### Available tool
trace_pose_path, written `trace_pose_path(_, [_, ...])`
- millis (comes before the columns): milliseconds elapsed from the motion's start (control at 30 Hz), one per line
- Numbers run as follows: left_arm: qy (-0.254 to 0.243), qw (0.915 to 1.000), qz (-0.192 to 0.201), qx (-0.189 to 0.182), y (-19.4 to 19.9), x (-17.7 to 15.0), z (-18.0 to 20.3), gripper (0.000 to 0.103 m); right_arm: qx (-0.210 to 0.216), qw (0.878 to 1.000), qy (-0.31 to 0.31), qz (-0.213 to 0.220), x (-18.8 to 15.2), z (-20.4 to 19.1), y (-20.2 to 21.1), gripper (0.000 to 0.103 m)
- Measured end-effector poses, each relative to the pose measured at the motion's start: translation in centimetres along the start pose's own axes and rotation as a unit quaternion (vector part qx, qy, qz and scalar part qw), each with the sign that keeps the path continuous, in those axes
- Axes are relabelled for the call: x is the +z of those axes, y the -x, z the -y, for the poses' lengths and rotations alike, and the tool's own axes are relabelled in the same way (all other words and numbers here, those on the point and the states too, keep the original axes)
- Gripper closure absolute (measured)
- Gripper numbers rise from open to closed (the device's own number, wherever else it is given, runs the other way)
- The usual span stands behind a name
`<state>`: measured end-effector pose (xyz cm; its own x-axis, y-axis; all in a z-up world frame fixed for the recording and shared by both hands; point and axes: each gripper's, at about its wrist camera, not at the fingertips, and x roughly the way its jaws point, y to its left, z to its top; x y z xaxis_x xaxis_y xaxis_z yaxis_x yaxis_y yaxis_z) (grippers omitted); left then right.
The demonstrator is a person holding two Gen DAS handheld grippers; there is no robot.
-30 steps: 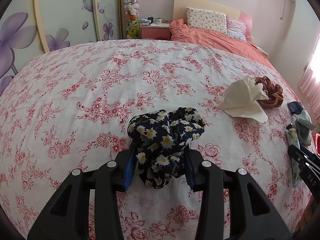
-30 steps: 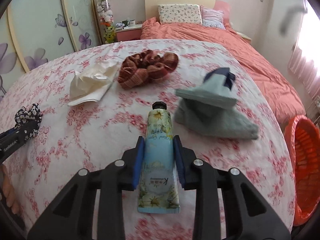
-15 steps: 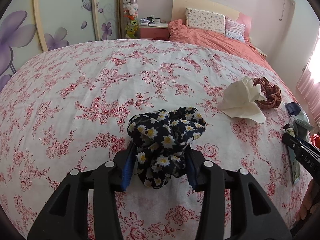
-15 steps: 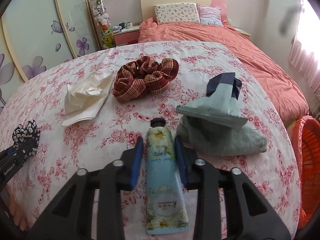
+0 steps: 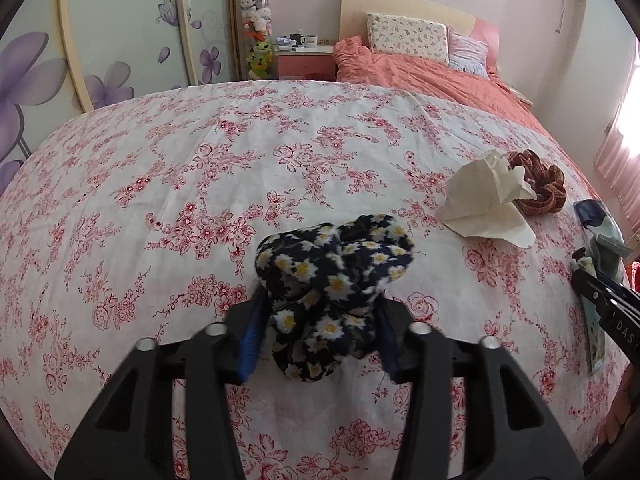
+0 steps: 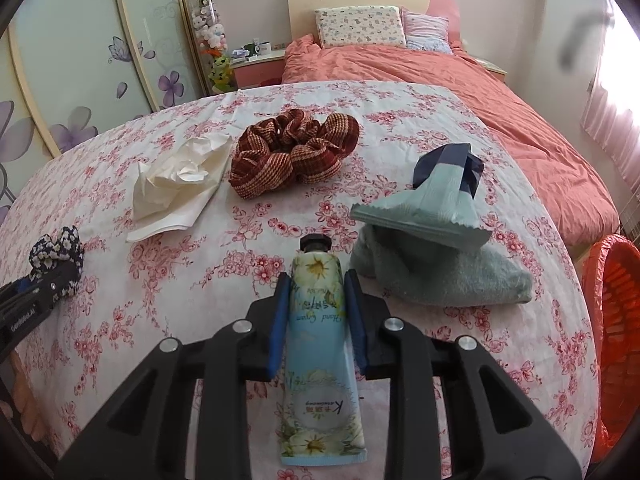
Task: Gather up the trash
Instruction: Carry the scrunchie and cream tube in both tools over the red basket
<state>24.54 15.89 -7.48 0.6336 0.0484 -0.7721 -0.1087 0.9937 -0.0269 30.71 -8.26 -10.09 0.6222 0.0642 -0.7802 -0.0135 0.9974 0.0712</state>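
Note:
A dark scrunchie with daisy print [image 5: 332, 264] sits between the blue pads of my left gripper [image 5: 320, 308], just above the flowered bedspread [image 5: 200, 168]. The jaws are closing and the pads press on it. My right gripper [image 6: 316, 280] is shut on a pale blue hand cream tube [image 6: 316, 360], black cap pointing away. A crumpled white tissue [image 6: 176, 188] lies beside a brown checked scrunchie [image 6: 292, 156]. A teal wrapper [image 6: 432, 208] rests on a folded teal towel [image 6: 440, 276].
An orange plastic basket [image 6: 616, 320] stands on the floor past the bedspread's right edge. Beyond it lies a bed with a coral duvet [image 6: 400, 64] and pillows. A wardrobe with purple flowers [image 5: 100, 40] fills the left. The left gripper [image 6: 32, 304] shows at the right view's left edge.
The right gripper has shifted slightly with the tube still in its grip. The left gripper stays in place around the daisy scrunchie.

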Motion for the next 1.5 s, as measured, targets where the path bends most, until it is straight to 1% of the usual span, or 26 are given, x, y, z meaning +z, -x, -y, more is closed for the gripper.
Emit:
trace_pose_path(100, [0.007, 0.9999, -0.002, -0.013, 0.1, 0.1, -0.2, 0.071, 0.006, 1.000, 0.000, -0.001, -0.3, 0.1, 0.4, 0.076])
trace_pose_path(167, [0.011, 0.9998, -0.002, -0.017, 0.4, 0.2, -0.3, 0.073, 0.010, 1.000, -0.003, 0.000, -0.4, 0.2, 0.6, 0.076])
trace_pose_path(400, [0.003, 0.9996, 0.018, -0.021, 2.3, 0.5, 0.3, 0.073, 0.022, 1.000, 0.000, 0.019, -0.4, 0.2, 2.8, 0.076])
trace_pose_path(600, [-0.008, 0.9988, 0.037, -0.031, 4.5, 1.1, 1.8, 0.073, 0.031, 0.998, 0.006, 0.048, -0.6, 0.4, 6.1, 0.076])
trace_pose_path(733, [-0.019, 0.9979, 0.049, -0.038, 6.1, 1.3, 3.3, 0.073, 0.023, 0.996, 0.008, 0.082, -0.8, 1.2, 9.1, 0.076])
trace_pose_path(900, [-0.037, 0.9957, 0.065, -0.054, 8.1, 1.5, 5.9, 0.073, 0.011, 0.992, 0.000, 0.123, -1.2, 2.7, 12.5, 0.076])
trace_pose_path(1133, [-0.066, 0.9907, 0.082, -0.086, 10.4, 1.6, 10.1, 0.073, -0.004, 0.986, -0.041, 0.164, -1.9, 6.8, 16.4, 0.076])
trace_pose_path(1400, [-0.109, 0.9809, 0.090, -0.134, 12.0, 1.2, 16.0, 0.073, -0.040, 0.979, -0.080, 0.185, -3.1, 11.8, 18.9, 0.076])
trace_pose_path(1500, [-0.130, 0.9749, 0.091, -0.156, 12.7, 0.6, 18.8, 0.073, -0.049, 0.977, -0.093, 0.188, -3.7, 13.5, 19.4, 0.076])
